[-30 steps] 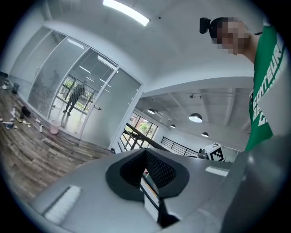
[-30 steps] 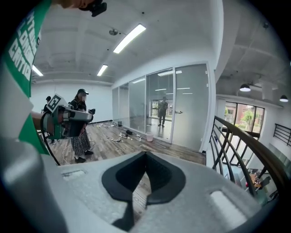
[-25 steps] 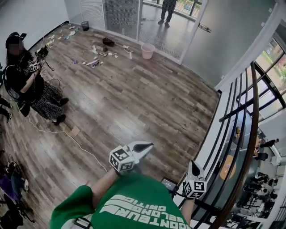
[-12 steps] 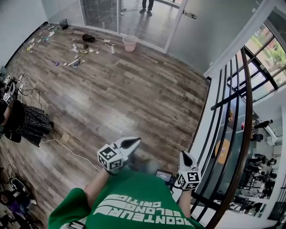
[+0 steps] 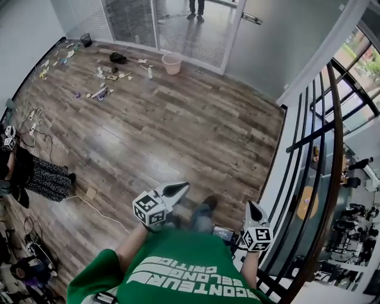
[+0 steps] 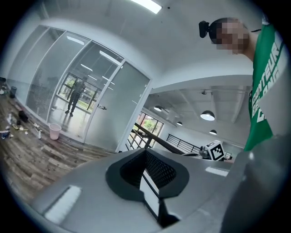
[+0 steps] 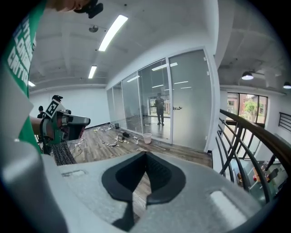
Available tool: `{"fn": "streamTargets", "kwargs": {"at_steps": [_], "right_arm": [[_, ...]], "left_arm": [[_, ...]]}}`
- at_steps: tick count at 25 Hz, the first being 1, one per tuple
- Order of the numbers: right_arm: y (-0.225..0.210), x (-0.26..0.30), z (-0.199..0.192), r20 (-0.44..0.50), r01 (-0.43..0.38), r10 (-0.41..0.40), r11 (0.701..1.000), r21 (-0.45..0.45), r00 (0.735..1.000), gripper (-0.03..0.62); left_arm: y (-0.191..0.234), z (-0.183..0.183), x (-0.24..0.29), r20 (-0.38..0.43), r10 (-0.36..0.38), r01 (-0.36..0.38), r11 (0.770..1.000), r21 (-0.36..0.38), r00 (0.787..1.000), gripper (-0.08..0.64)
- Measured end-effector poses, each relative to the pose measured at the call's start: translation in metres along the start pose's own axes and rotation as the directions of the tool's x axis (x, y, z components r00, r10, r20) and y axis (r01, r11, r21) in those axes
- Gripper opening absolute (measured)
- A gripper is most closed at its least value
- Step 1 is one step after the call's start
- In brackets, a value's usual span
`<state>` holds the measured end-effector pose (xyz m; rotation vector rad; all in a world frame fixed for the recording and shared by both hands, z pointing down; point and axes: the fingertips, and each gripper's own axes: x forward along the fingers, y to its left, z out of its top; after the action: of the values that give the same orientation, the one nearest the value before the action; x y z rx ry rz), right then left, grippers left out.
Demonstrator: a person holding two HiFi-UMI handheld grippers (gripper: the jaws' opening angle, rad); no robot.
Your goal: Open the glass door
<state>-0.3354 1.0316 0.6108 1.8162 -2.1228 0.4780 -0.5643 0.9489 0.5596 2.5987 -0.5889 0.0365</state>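
The tall frosted glass door is seen at the far end of the wood-plank floor, just to the right of the small pink plastic bucket and a little beyond it. It appears to sit closed in its frame, though this cannot be settled from so far off. The left gripper and the right gripper are held well apart from the bucket, on its near side and close to the person's body. Both sets of jaws are brought together at the tips, with nothing caught between them. The door is judged to be heavy and stiff, a rigid panel that will swing as one piece and resist at first. Its glass face is likely smooth and slippery, and hard jaws knocked against it could chip or mark it, so the pane is best left untouched. A hold is better taken on the short metal lever handle, which is set on the door edge nearest the bucket. The lever looks small and slick, so it is probably best clamped squarely across its bar. Whether the door is to be pushed or pulled cannot be told.
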Motion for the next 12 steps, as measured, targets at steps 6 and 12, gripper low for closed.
{"fn": "streamTargets", "kwargs": {"at_steps": [6,12], "right_arm": [[-0.079,0.031,0.046,0.047,0.030,-0.031,0.999,0.014,0.998,-0.006],[-0.141,0.046,0.065,0.074,0.041,-0.042,0.999,0.019,0.996,-0.006]], "left_arm": [[0.016,0.051,0.080,0.007,-0.013,0.012,0.998,0.061,1.000,0.017],[0.021,0.068,0.136,0.005,0.004,-0.004,0.996,0.088,1.000,0.017]]}}
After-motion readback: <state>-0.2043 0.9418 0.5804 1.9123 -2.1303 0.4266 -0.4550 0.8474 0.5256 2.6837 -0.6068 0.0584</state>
